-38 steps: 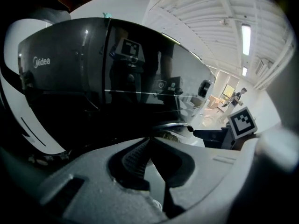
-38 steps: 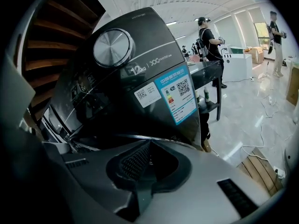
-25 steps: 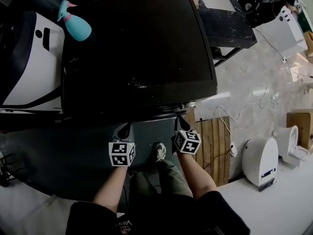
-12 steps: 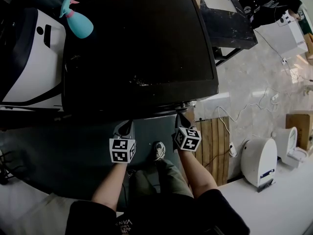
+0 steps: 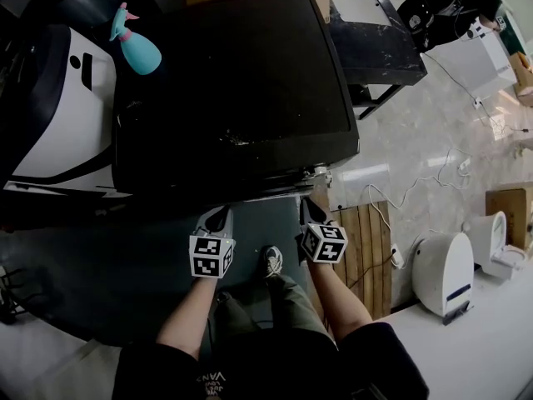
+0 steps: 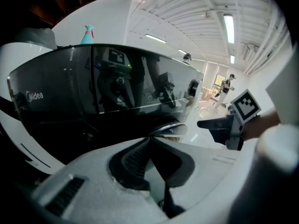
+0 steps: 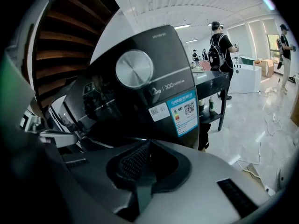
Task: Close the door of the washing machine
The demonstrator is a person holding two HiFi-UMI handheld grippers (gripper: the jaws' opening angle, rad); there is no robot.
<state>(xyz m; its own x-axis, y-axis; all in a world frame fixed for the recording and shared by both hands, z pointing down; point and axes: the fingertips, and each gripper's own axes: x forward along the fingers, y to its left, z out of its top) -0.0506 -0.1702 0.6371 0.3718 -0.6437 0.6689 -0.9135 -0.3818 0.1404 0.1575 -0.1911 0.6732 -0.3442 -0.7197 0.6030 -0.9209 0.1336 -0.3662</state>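
The black washing machine (image 5: 233, 90) fills the middle of the head view, its glossy top facing up. A chrome part (image 5: 316, 173) shows at its front right corner; the door itself I cannot make out. My left gripper (image 5: 218, 217) and right gripper (image 5: 308, 211) hang side by side just below the front edge, both shut and empty. In the left gripper view the shut jaws (image 6: 149, 141) point at the dark front panel (image 6: 93, 87) and a chrome rim (image 6: 168, 127). The right gripper's jaws (image 7: 148, 146) point at the machine's corner with a silver knob (image 7: 134, 68).
A teal spray bottle (image 5: 137, 47) stands by the machine's back left corner. A white appliance (image 5: 50, 115) adjoins on the left. To the right are a wooden pallet (image 5: 362, 240), floor cables (image 5: 416, 190), a white unit (image 5: 441, 273) and a black table (image 5: 375, 44). People (image 7: 219, 50) stand far off.
The head view has shifted a little, so the machine sits slightly higher and further left in the picture. Both grippers keep nearly the same place under the front edge, still shut.
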